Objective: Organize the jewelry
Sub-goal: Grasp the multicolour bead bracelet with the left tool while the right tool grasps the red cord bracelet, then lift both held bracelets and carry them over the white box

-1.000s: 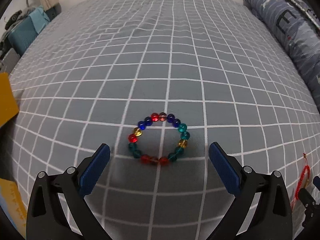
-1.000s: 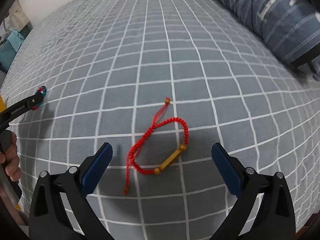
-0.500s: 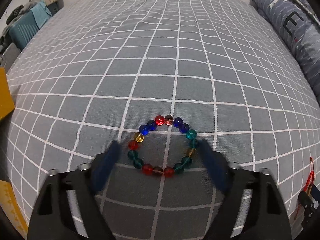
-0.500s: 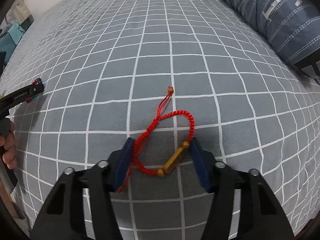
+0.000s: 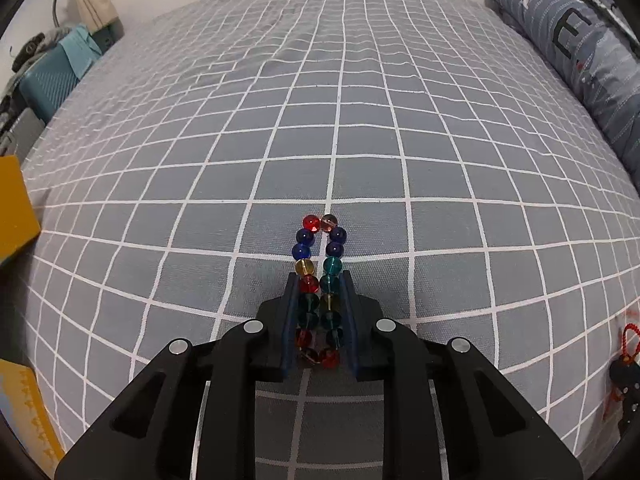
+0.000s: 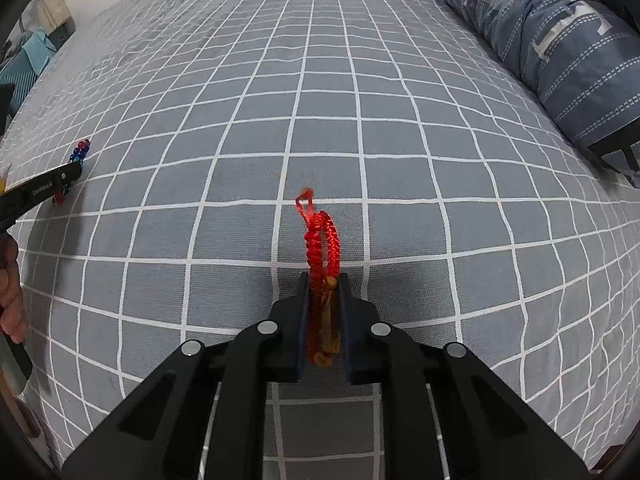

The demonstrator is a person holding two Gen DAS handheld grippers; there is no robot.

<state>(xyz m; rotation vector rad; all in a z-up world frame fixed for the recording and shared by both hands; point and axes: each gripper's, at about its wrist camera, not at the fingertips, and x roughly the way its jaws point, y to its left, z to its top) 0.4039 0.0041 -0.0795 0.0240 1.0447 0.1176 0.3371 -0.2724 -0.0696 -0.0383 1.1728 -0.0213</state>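
In the left wrist view my left gripper is shut on a bracelet of coloured glass beads, squeezed into a long narrow loop that sticks out past the fingertips on the grey checked bed cover. In the right wrist view my right gripper is shut on a red braided cord bracelet with a gold bar; its looped end pokes forward. The beaded bracelet and the left gripper also show at the right wrist view's far left. The red bracelet shows at the left wrist view's right edge.
A grey bed cover with white grid lines fills both views. A rolled blue striped duvet lies along the right side. A yellow box sits at the bed's left edge, with a teal bag beyond it.
Both grippers have closed from wide open. The left one squeezed the round beaded bracelet into a narrow loop. The right one pinched the red cord bracelet.
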